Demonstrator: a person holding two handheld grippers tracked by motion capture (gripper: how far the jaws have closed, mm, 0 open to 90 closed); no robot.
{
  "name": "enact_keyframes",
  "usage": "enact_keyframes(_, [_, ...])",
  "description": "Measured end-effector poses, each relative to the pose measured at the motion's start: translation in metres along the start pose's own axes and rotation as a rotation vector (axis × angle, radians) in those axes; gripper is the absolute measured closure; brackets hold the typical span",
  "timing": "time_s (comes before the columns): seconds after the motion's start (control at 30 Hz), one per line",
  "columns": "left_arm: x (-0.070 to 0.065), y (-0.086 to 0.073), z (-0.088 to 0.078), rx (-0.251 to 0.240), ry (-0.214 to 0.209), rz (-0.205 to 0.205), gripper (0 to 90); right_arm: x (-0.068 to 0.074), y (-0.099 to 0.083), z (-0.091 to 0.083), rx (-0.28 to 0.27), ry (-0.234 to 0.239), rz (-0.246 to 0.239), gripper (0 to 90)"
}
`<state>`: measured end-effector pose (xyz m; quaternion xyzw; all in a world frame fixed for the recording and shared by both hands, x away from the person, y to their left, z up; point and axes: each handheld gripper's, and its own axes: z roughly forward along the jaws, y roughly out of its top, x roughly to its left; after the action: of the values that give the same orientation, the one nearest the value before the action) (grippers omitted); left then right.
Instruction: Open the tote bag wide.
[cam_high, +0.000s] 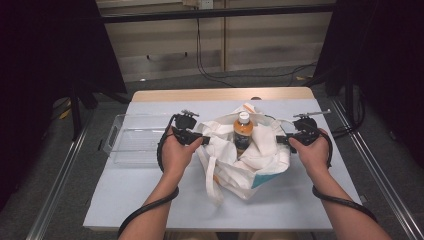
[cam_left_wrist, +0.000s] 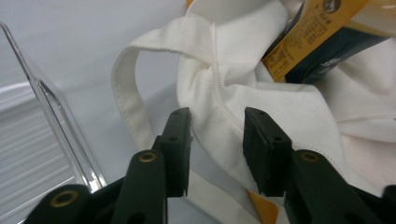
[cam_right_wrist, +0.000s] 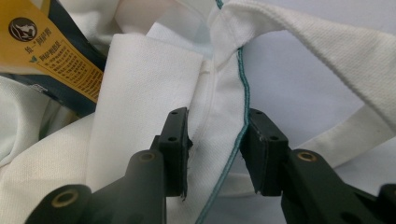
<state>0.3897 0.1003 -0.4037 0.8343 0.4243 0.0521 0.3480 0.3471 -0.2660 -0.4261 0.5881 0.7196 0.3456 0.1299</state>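
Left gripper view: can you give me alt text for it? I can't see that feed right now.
The left claw straddles a bunched fold of the white tote bag's rim, its two black jaws on either side of the cloth. A bag handle loops at left beside a clear plastic bin, and an orange-labelled bottle sits in the bag at upper right.

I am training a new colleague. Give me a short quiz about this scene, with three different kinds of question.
1. True or false: the bottle stands upright inside the white tote bag.
2. What lies on the table beside the left gripper? A) a clear plastic tray B) a metal bowl C) a book
3. Fill in: the right gripper has the bag's ____ between its jaws.

Key: 1 true; 2 A; 3 rim.
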Motion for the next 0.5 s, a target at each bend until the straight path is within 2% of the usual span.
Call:
enact_keyframes(0.03, [0.0009,-0.0021,0.0023,-0.005,-0.004,-0.015,66.6,-0.0005,-0.0003,0.0002,-0.004,0.003,0.001,65.3])
enact_keyframes(0.1, [0.0005,-0.0029,0.0032,-0.007,0.008,-0.016,72.6,-0.0008,-0.0008,0.0001,-0.006,0.003,0.002,65.8])
enact_keyframes(0.13, [0.0017,-0.0027,0.0031,0.009,0.012,-0.002,75.5,-0.0009,-0.0009,0.0001,-0.007,0.003,0.002,66.0])
enact_keyframes(0.2, [0.0018,-0.0026,0.0029,0.006,0.02,0.002,79.7,-0.0007,-0.001,0.0001,-0.008,0.004,0.004,66.4])
enact_keyframes(0.23, [0.0011,-0.0017,0.0025,0.01,0.032,0.02,83.4,-0.0002,-0.0013,0.0002,-0.009,0.001,0.007,67.7])
enact_keyframes(0.4, [-0.0008,0.0017,-0.0016,-0.005,0.058,0.021,87.3,0.0002,-0.0004,0.0001,-0.014,-0.001,0.002,68.6])
enact_keyframes(0.47, [-0.0013,0.0024,-0.002,-0.007,0.055,0.016,87.6,0.0006,-0.0006,-0.0009,-0.018,-0.003,-0.005,71.9])
enact_keyframes(0.5, [-0.0009,0.0027,-0.0032,-0.002,0.06,0.026,87.8,0.0006,-0.0007,-0.0015,-0.02,0.0,-0.009,72.5])
